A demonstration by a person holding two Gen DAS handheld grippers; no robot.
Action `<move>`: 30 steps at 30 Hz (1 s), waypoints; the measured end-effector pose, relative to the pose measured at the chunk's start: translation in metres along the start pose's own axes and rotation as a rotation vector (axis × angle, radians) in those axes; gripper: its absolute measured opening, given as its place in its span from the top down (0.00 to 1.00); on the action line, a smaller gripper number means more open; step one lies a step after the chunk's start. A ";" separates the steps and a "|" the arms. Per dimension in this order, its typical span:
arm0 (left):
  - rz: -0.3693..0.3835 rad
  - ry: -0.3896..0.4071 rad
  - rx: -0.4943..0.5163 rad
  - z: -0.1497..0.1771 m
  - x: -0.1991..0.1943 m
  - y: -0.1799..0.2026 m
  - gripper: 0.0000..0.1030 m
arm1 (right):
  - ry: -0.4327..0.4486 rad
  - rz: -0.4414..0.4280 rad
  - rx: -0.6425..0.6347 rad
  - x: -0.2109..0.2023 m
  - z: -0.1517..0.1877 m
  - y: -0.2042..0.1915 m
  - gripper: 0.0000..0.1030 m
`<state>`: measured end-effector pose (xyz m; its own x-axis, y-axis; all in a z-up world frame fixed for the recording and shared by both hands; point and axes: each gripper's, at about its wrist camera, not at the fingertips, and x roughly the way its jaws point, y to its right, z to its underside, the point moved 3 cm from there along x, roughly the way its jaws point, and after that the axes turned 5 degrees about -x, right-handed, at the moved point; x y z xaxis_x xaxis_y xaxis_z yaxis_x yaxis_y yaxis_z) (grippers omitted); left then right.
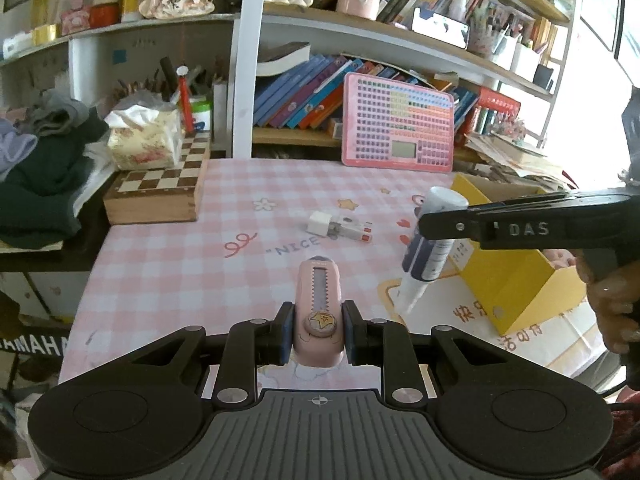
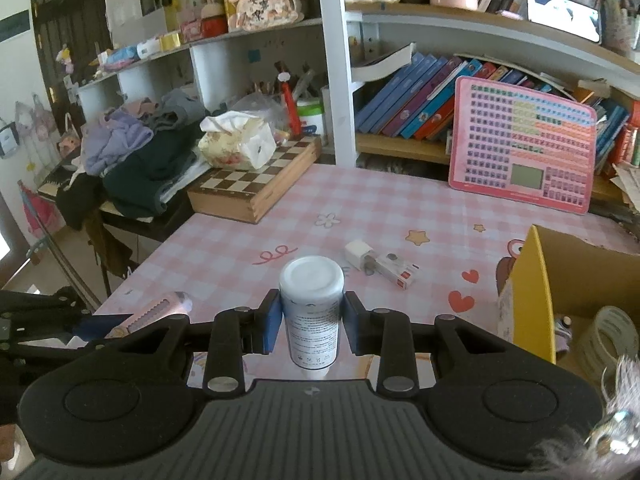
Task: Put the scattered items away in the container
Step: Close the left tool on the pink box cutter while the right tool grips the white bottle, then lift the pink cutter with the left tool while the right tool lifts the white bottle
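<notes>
Holding a pink box cutter (image 1: 318, 312), the left gripper (image 1: 318, 338) has its blue pads squeezed tight on both sides of it. The cutter points away from the camera, up off the pink checked table (image 1: 168, 248), so it looks ready to be carried. Both grippers tilt down toward the table.

In the middle of the table, a little white charger plug (image 1: 319, 224) and a small white box with red ends (image 1: 354, 231) lie touching each other. They are not picked up yet.

Next comes the white glue bottle (image 2: 311, 312). The right gripper (image 2: 311, 324) is clamped on its sides, with the round cap facing up and the thin tip hanging down. It is held up in the air, just left of the yellow cardboard box (image 2: 532, 280). A hand (image 1: 614, 312) holds this gripper from the right side.

The yellow box is where things go. A roll of tape (image 2: 612, 340) is already inside. I think the glue will go in first, since it is closest.
</notes>
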<state>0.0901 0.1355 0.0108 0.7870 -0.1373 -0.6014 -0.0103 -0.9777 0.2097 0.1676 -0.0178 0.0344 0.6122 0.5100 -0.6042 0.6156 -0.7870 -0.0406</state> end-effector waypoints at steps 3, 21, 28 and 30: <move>0.016 0.012 0.004 0.002 -0.011 0.004 0.78 | 0.010 0.011 0.010 -0.016 0.006 -0.004 0.71; 0.173 0.034 0.121 0.024 -0.063 0.042 0.78 | -0.018 0.038 0.125 -0.096 0.066 -0.030 0.71; 0.228 0.013 0.171 0.032 -0.069 0.061 0.78 | -0.023 0.088 0.180 -0.119 0.090 -0.028 0.71; 0.241 0.007 0.186 0.033 -0.070 0.066 0.78 | -0.021 0.097 0.193 -0.125 0.095 -0.027 0.71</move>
<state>0.0142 0.0752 0.0409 0.7525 -0.3686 -0.5458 -0.3099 -0.9294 0.2004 0.0271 -0.0936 0.0352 0.6523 0.4233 -0.6288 0.4468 -0.8848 -0.1322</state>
